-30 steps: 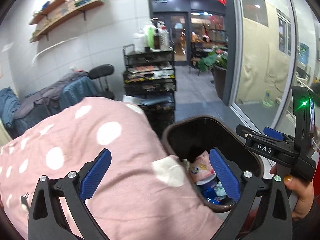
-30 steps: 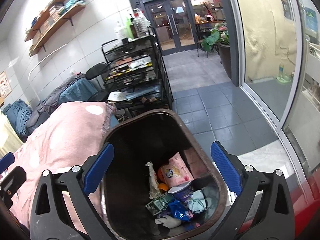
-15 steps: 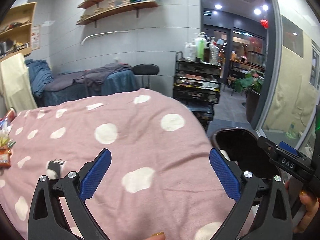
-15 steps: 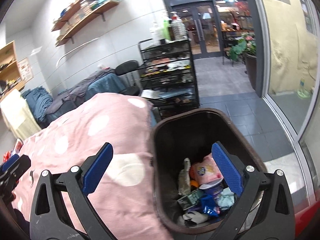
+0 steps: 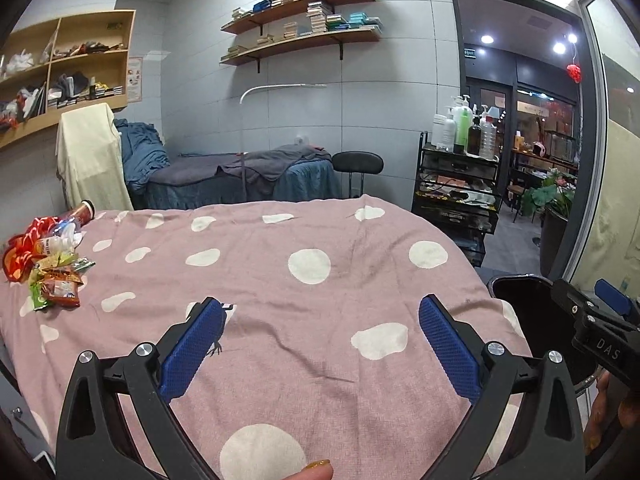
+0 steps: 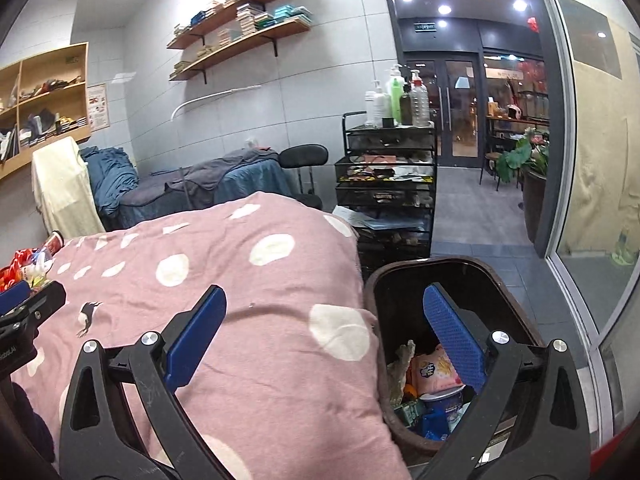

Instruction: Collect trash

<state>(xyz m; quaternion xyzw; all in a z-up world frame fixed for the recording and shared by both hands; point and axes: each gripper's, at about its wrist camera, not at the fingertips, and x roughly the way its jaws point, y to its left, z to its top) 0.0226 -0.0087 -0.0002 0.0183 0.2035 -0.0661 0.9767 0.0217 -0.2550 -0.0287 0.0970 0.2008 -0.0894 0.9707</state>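
Note:
A pile of snack wrappers and a small bottle (image 5: 48, 264) lies at the far left of a bed covered by a pink polka-dot blanket (image 5: 304, 320). My left gripper (image 5: 320, 344) hangs open over the blanket, empty, well right of the pile. A dark brown trash bin (image 6: 404, 280) stands on the floor at the bed's right end, holding several wrappers, a pink packet (image 6: 434, 368) and a cup. My right gripper (image 6: 324, 340) is open and empty, straddling the bed edge and the bin. The pile (image 6: 24, 268) shows small at the left edge of the right wrist view.
A black wire cart (image 6: 386, 184) with bottles on top stands behind the bin. A blue-covered massage bed (image 5: 240, 180) and a black stool (image 5: 358, 160) sit beyond the pink bed. A glass wall (image 6: 592, 160) runs along the right. Shelves hang on the back wall.
Both grippers have swung left, away from the bin and over the pink blanket. The wrapper pile has come into view at the left. Both stay open and empty.

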